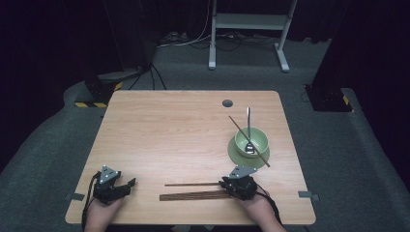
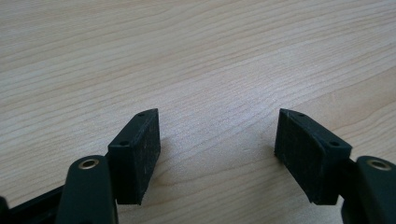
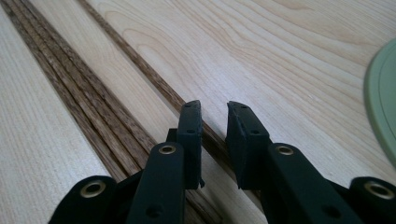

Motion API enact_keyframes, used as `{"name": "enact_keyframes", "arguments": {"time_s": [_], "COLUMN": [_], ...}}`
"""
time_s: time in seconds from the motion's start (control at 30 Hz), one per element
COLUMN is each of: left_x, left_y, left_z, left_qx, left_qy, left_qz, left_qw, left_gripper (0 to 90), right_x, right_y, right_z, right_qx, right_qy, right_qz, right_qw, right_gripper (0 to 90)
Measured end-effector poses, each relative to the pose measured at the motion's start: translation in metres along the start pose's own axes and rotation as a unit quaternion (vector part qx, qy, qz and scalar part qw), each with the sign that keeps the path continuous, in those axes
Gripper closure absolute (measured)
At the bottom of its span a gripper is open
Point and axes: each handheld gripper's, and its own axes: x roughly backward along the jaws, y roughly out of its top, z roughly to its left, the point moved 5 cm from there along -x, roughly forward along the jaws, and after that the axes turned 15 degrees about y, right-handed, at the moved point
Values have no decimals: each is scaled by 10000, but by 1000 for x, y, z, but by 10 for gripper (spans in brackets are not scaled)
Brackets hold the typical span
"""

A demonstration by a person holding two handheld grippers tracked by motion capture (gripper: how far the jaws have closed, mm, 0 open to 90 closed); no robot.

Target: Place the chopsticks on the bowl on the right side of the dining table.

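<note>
Chopstick [image 3: 154,79], single and thin, lies flat on the surface [image 1: 169,130] at its near edge, running between the jaws of the right hand-held gripper [image 3: 214,114], which stand narrowly apart and have not yet pinched it. It looks light, stiff and liable to roll, so a hold near this end suits. Bundled chopsticks [image 1: 193,195] lie just beside. A bowl [image 1: 251,140] with a spoon [image 1: 248,130] stands beyond. The left hand-held gripper [image 2: 217,135] gapes over bare wood.
</note>
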Motion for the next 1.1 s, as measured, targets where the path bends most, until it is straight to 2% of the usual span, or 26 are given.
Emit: {"name": "enact_keyframes", "arguments": {"time_s": [0.1,0.5,0.63,0.73,0.83,0.9,1.1], "left_x": [0,0,0,0,0,0,0], "left_y": [0,0,0,0,0,0,0], "left_z": [0,0,0,0,0,0,0], "left_qx": [0,-2,-3,-2,-3,-3,-5], "left_qy": [-1,-1,-2,-2,-2,-2,-1], "left_qz": [0,-2,-1,-1,-1,-1,-3], "left_qw": [10000,10000,10000,10000,10000,10000,10000], "left_gripper": [311,312,312,312,312,313,313], "right_x": [1,7,9,10,10,10,12], "right_y": [0,-3,-6,-6,-7,-8,-9], "right_z": [-2,-15,-18,-19,-19,-20,-21], "right_qx": [-49,-316,-396,-338,-142,-93,-58], "right_qy": [-1,-258,-274,-321,-440,-423,-347], "right_qz": [-16,-146,-162,-125,-65,-49,-21], "right_qw": [10000,9991,9987,9988,9989,9990,9994], "right_gripper": [768,817,747,715,709,710,794]}}
